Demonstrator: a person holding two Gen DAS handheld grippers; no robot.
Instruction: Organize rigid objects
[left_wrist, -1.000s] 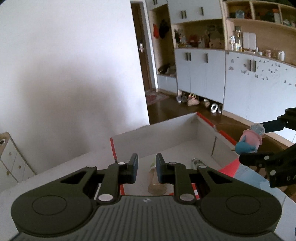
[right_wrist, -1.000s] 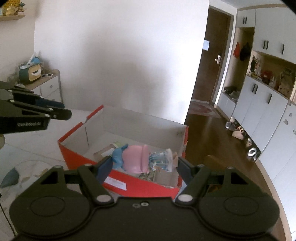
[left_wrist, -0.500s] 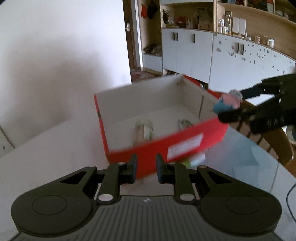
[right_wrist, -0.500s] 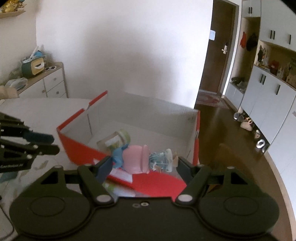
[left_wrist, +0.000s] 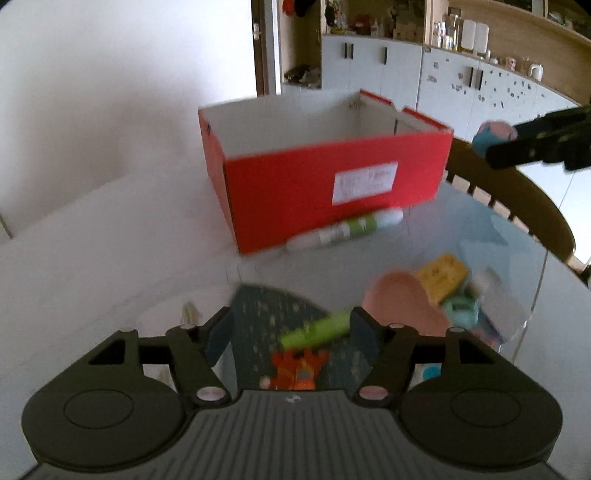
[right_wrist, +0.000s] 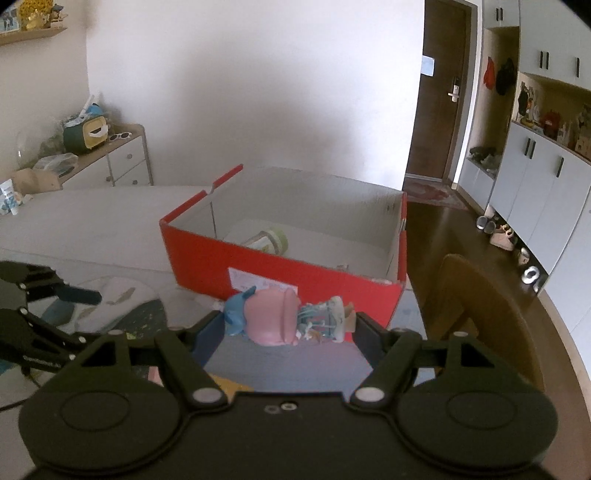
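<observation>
A red cardboard box (left_wrist: 332, 184) (right_wrist: 280, 266) with a white inside stands on the table, and a jar (right_wrist: 267, 240) lies in it. My right gripper (right_wrist: 287, 328) is shut on a pink pig figurine (right_wrist: 273, 317), held sideways just in front of the box's near wall. The left wrist view shows that figurine (left_wrist: 491, 134) to the right of the box. My left gripper (left_wrist: 291, 326) hangs low over a dark patterned mat (left_wrist: 269, 310) and its jaws are opening. A green tube (left_wrist: 314, 330) and an orange toy (left_wrist: 297, 369) lie below the gap, untouched.
A white and green tube (left_wrist: 343, 230) lies against the box's front. A yellow block (left_wrist: 441, 275), a pink piece (left_wrist: 400, 304) and a teal piece (left_wrist: 460, 308) lie to the right on the table. A wooden chair (right_wrist: 480, 295) stands behind the table's right edge.
My left gripper came down from over the box to the mat in front of it and its shut jaws spread apart. The right gripper drew back slightly, still holding the figurine.
</observation>
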